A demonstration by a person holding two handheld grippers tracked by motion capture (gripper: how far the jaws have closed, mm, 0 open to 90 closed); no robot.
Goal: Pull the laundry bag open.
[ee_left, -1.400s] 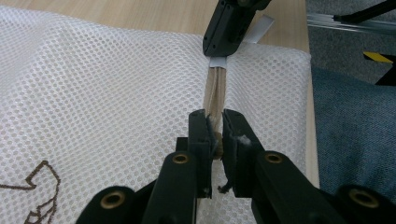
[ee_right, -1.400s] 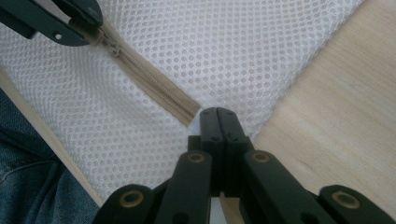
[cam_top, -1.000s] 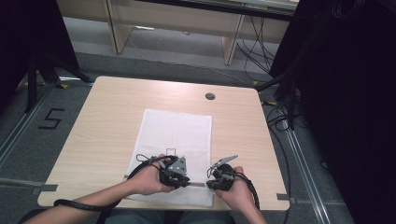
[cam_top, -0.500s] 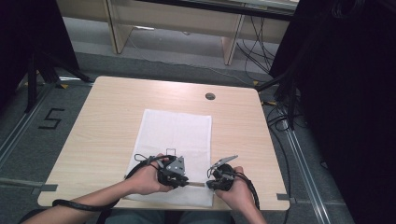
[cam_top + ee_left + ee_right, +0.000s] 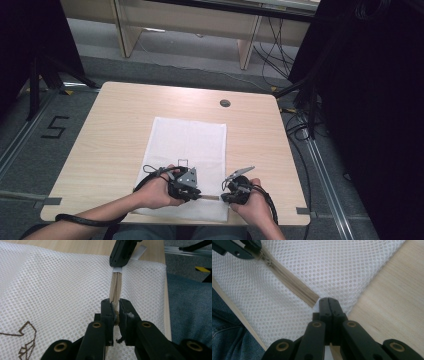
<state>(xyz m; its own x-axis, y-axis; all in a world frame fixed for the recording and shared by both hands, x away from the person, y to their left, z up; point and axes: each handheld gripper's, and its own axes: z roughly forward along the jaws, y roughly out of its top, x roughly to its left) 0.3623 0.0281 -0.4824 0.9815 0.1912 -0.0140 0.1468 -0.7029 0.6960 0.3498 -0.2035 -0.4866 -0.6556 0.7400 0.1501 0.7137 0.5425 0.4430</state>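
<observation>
A white mesh bag (image 5: 187, 142) lies flat on the wooden table (image 5: 120, 120), with its beige zipper (image 5: 115, 286) along the near edge. My left gripper (image 5: 115, 305) is shut on the zipper's pull, which is pinched between the jaws. In the high view the left gripper (image 5: 198, 194) points right, toward the right gripper (image 5: 223, 197). My right gripper (image 5: 328, 302) is shut on the bag's edge at the end of the zipper (image 5: 294, 288). The left gripper view shows a small white tab (image 5: 117, 270) between its jaws. A short stretch of zipper spans the two grippers.
A brown printed mark (image 5: 26, 340) sits on the mesh near the left gripper. The table has a round cable hole (image 5: 225, 103) at the back. The near table edge (image 5: 234, 312) runs close behind both grippers, with the person's lap below it.
</observation>
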